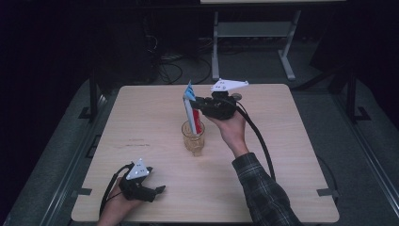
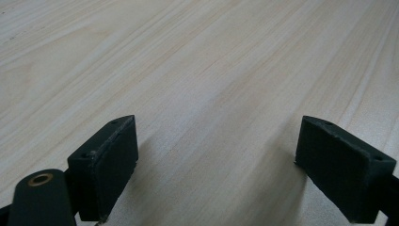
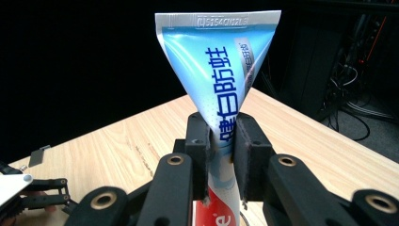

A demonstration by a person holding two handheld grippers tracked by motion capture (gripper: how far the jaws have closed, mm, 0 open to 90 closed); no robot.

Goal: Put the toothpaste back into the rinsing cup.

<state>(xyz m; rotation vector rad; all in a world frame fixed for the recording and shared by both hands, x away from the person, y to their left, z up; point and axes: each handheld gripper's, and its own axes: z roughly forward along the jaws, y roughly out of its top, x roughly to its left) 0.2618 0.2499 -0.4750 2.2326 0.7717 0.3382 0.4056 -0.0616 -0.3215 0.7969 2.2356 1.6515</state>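
A person at a light wooden table [image 1: 155,117] works with 2 hand-held grippers. The right gripper [image 1: 196,102] holds a toothpaste tube [image 1: 191,109] upright, crimped end up, above the middle of the table; its fingers [image 3: 197,155] are nearly closed and press on both flat sides of the tube [image 3: 221,89] about halfway along its length (the right gripper view shows the pinch plainly, with blue lettering above the pads and a red band below them). The lower, cap end of the tube stands inside a clear drinking glass [image 1: 193,139] that sits near the table's centre, slightly toward the near edge. Whether the cap already rests on the bottom of the glass cannot be told through the glass wall.

The left gripper [image 1: 159,190] lies low at the near left corner of the table, well apart from the glass. Its fingers [image 2: 108,165] stand wide open with bare table [image 2: 211,70] between them and hold nothing.

Progress, as judged: the tube is picked up, turned upright and entered into the glass, so most of the placing appears done. Left to do are 2 steps: lowering it until it rests, then opening the fingers and withdrawing without tipping the glass.
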